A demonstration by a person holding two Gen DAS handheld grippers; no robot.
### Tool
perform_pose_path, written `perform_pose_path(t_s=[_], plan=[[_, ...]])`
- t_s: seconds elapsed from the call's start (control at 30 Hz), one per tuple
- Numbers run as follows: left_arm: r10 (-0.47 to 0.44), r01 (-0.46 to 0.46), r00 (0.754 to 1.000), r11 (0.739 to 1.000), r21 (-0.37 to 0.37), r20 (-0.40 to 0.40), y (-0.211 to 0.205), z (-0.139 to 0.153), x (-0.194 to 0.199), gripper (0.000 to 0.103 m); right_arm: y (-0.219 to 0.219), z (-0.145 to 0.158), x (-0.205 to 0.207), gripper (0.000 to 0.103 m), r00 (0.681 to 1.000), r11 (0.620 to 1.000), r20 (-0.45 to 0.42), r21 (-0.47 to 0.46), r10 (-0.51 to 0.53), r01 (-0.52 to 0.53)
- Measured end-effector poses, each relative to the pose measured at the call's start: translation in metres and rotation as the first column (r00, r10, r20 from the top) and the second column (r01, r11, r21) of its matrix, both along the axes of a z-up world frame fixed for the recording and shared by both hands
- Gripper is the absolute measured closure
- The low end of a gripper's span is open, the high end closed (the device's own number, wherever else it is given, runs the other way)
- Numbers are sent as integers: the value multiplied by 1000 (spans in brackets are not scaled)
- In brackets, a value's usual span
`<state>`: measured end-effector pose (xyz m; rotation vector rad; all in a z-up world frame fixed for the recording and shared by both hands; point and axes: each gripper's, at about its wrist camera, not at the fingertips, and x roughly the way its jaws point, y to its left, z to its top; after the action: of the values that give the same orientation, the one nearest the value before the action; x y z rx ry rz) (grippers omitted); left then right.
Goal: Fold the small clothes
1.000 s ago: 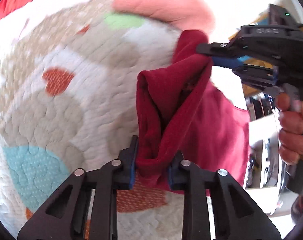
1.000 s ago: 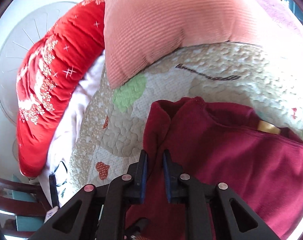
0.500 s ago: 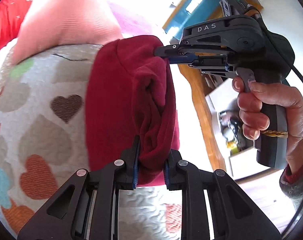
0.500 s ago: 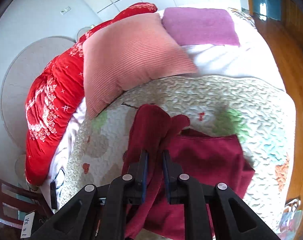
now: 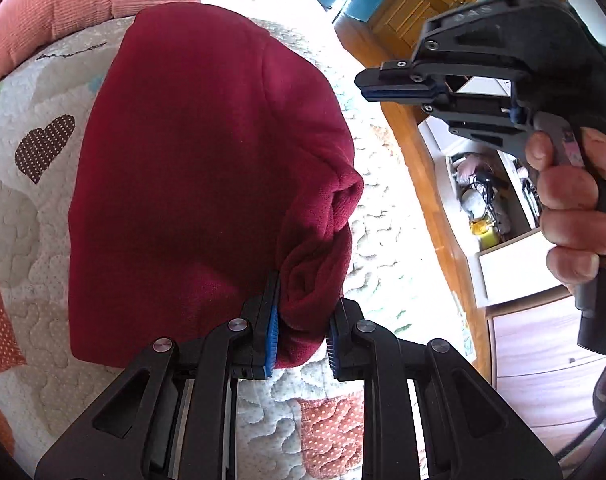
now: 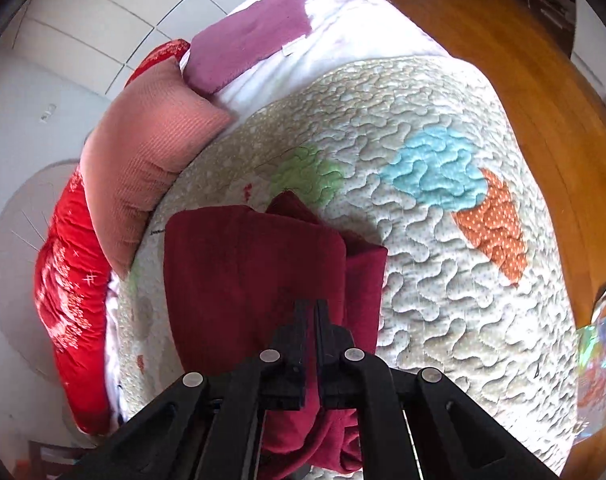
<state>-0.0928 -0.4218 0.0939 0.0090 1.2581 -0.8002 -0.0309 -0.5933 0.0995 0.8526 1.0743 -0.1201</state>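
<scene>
Left wrist view: the left gripper (image 5: 301, 330) has its jaws clenched on a thick bunched corner of the dark red garment (image 5: 207, 168), and the rest of the cloth spreads out ahead of and to the left of the jaws, lying doubled over on the quilt (image 5: 19, 220) of the bed. The right gripper (image 5: 363, 84) hangs up and to the right of those jaws, clear of the cloth, held in a hand (image 5: 575, 216); its jaws are pressed together with nothing between them. From the right wrist view the same gripper (image 6: 312, 312) shows its jaws closed tight, with the garment (image 6: 243, 272) lying below and beyond them rather than pinched, and a lower layer sticking out to the right of the top fold. The step in hand looks like the end of a fold across the garment, with one corner let go and the other not yet released. The next move likely calls for setting the left corner down flush with the edge beneath it, loosening those jaws without dragging the cloth, then taking fresh holds for another fold.
</scene>
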Motion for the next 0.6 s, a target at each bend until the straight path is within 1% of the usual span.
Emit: perform_pose_path(t_s=[0.03,0.07,0.13,0.17,0.23,0.27,0.3,0.33,0.37,0.4,0.5,0.53,0.6], plan=[[-4,4,1000,1000,-1,2,1,2,1,85,2,-1,-2,90,1000,1000,0,12,12,-12],[-6,6,1000,1000,-3,2,1,4,-1,85,5,-3,-3,77,1000,1000,-7,12,26,-26],[-9,9,1000,1000,-9,2,4,6,1,85,10,-8,-4,66,999,999,-8,10,37,-37],[-12,12,1000,1000,-11,2,-3,9,3,85,13,-12,-3,65,999,999,-13,11,36,-35],[-15,15,1000,1000,-8,-2,-4,5,4,85,24,-24,3,66,997,998,-41,10,60,-60],[-10,10,1000,1000,-4,-8,-5,3,4,85,32,-29,9,80,993,995,-81,-32,90,-92],[-3,3,1000,1000,0,-17,-4,2,5,85,41,-33,13,88,985,986,-130,-106,112,-127],[-1,1,999,1000,3,-38,-4,0,4,84,48,-33,16,89,979,970,-154,-185,131,-159],[-5,5,998,1000,4,-61,-3,0,3,84,53,-34,17,89,975,952,-171,-244,145,-185],[-15,15,997,1000,8,-72,0,2,0,79,55,-36,16,89,972,946,-183,-258,149,-194],[-61,61,993,998,-3,-100,17,22,-6,78,46,-27,4,89,979,964,-168,-221,112,-148],[-66,66,994,998,-3,-86,26,30,-7,75,41,-20,-2,89,981,966,-164,-219,102,-137],[-70,71,997,997,30,-20,45,45,-7,72,36,-3,-15,89,985,970,-135,-204,103,-130]])
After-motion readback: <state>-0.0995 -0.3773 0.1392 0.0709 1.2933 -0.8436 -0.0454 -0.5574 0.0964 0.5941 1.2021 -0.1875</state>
